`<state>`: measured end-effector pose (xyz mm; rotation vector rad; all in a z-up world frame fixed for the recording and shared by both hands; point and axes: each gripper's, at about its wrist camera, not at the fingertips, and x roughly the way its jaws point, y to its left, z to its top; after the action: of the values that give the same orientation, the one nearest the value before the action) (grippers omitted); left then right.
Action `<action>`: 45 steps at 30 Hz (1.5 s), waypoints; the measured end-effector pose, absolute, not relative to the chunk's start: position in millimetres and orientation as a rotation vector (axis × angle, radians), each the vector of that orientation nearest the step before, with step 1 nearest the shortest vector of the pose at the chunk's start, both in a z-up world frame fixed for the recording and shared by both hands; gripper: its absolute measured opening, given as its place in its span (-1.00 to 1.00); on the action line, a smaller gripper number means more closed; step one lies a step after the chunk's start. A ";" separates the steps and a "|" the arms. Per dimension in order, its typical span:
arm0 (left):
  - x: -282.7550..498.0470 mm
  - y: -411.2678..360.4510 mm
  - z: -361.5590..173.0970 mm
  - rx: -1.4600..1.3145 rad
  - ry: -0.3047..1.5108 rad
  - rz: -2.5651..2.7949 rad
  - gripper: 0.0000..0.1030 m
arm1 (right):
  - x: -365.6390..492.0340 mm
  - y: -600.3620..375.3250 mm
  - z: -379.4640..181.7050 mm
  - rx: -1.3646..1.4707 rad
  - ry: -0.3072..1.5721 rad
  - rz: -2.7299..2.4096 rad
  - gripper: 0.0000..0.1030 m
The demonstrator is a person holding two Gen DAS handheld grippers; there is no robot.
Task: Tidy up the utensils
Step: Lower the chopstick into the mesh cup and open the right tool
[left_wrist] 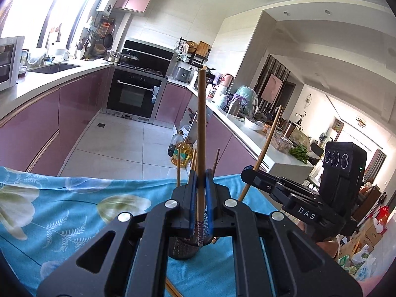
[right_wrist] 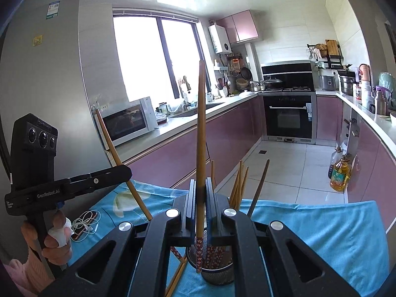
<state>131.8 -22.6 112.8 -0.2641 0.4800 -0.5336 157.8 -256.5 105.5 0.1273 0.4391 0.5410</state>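
The blue floral cloth (right_wrist: 321,227) covers the table across the lower half of both views, and on it the mesh utensil holder (right_wrist: 217,269) stands at six o'clock in the right wrist view, with several chopsticks (right_wrist: 238,185) leaning out of it toward one o'clock. The left gripper (left_wrist: 201,198) has its fingers nearly closed on one upright chopstick (left_wrist: 201,123), patterned end down over the holder. The right gripper (right_wrist: 201,198) is pinched the same way on its own chopstick (right_wrist: 201,128), tip hovering at the holder's rim. More loose chopsticks (right_wrist: 177,279) lie on the cloth at seven o'clock.

As I judge it, both sticks heading for one narrow cup could collide, or a tip could catch the rim and tip the light holder; the slim sticks could also pivot in the pads.

Readable writing: "DAS" (left_wrist: 306,213) on the right gripper's body, "GenRobot.AI" (right_wrist: 48,193) on the left's
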 end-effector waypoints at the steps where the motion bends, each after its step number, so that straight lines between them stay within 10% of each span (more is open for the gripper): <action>1: 131.7 -24.4 114.0 -0.260 0.480 -0.531 -0.85 | 159.2 -255.9 104.4 0.128 0.440 0.538 -0.88; 45: 191.0 -86.0 54.5 -0.008 0.712 -0.495 -0.84 | 207.2 -245.0 35.2 0.129 0.673 0.475 -0.85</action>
<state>191.0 -86.0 54.5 -0.0081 0.7119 -0.4951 207.2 -245.0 35.2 0.1292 0.6726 0.4749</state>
